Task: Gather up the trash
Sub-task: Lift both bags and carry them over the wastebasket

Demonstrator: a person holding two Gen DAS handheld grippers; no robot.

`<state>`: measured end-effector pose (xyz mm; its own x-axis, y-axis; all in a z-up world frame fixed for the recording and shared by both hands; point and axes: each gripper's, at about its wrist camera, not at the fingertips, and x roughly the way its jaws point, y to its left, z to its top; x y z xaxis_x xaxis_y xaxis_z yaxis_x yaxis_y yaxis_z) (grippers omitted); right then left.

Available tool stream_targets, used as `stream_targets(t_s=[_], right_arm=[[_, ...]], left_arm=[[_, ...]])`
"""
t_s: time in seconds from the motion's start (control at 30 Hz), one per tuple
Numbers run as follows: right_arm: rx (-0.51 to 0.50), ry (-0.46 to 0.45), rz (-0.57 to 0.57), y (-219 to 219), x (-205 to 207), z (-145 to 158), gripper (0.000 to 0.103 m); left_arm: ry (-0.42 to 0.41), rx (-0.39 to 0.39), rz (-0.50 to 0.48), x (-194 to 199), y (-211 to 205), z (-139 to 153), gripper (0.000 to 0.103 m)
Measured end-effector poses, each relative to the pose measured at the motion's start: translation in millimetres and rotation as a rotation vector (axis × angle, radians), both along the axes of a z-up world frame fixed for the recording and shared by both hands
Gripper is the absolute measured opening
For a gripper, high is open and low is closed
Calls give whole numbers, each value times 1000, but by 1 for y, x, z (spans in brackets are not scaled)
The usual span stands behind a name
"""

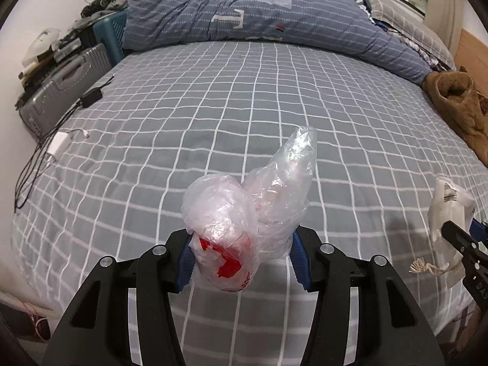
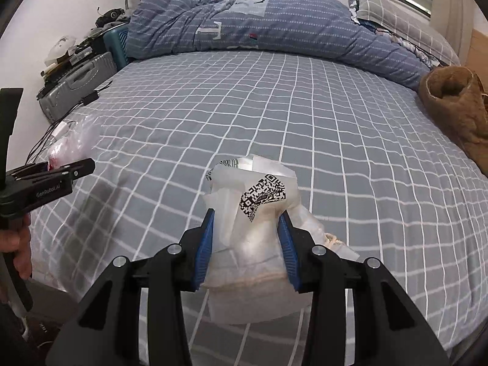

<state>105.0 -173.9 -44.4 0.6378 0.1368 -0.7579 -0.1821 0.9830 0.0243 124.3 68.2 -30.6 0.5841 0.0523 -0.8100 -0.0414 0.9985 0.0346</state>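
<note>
From the left wrist, the left gripper [image 1: 242, 251] pinches a crumpled clear plastic bag [image 1: 244, 213] with red print above the checked bedsheet [image 1: 213, 106], wide bare sheet ahead; cables [image 1: 39, 158] hug the left edge. From the right wrist, the right gripper [image 2: 247, 245] clamps a white paper bag [image 2: 256, 213], a brown garment [image 2: 457, 113] lying at the right edge.

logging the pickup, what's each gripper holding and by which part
Left gripper pinches the clear plastic bag at its lower bunched end; right gripper clamps the white paper bag across its middle.
</note>
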Motion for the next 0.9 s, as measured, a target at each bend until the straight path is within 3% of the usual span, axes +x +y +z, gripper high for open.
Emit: stream_targets(t_s=[0.4,0.9], right_arm=[[-1,-36,18,8,-74,41,39],[8,-42,11,2,-159,54,39]], left_arm=[[-12,2,-19,-78,-9,32,51],[-14,-76,-31,-172,-29,39,51]])
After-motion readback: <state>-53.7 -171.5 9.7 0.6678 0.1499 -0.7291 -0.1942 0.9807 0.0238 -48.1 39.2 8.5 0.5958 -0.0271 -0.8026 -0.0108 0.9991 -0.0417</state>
